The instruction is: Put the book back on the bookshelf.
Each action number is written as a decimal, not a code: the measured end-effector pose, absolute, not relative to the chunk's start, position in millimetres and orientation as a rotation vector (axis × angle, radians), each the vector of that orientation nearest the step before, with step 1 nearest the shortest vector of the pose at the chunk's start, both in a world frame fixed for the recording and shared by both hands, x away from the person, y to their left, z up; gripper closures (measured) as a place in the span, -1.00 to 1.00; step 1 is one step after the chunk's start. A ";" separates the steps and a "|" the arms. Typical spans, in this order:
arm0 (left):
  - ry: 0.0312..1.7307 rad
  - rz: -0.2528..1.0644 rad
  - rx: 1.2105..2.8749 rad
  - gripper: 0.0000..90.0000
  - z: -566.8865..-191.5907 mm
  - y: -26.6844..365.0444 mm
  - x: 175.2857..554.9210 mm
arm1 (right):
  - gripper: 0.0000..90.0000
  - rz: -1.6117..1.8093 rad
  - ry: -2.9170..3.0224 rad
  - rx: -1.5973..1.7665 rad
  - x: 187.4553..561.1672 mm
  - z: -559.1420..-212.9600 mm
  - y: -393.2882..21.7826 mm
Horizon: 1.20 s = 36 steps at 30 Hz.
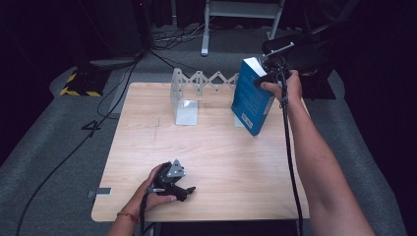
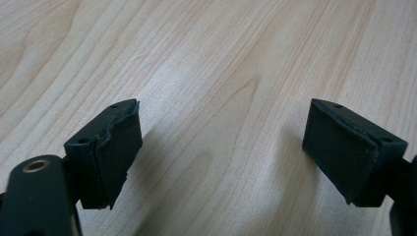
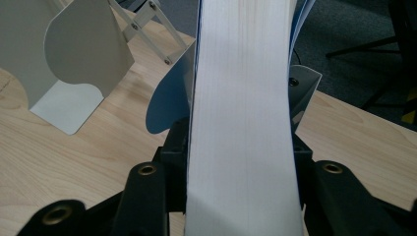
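High view: right claw [image 1: 265,78] raised, clamping tilted book [image 1: 251,98]; left claw [image 1: 182,189] low.

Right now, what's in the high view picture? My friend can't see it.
The right gripper holds a blue book upright and tilted at the far side of a wooden table, next to a white expanding book rack. The left gripper rests open near the table's front edge, holding nothing.

High view down over the table [image 1: 211,147] — tongs-mounted views close in, sharing its wood.
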<state>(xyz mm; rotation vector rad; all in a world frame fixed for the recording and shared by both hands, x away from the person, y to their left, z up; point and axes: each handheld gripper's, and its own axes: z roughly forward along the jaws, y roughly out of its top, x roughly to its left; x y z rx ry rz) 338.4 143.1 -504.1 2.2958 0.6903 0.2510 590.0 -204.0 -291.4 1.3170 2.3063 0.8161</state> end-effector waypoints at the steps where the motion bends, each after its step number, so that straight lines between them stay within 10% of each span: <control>1: 0.690 0.251 2.296 -0.66 -504.1 143.1 338.3 | 0.31 0.819 2.304 1.320 589.1 -291.6 -205.8; 36: 0.693 0.251 2.293 -0.67 -504.3 142.6 338.6 | 0.00 0.821 2.308 1.270 563.3 -293.4 -219.6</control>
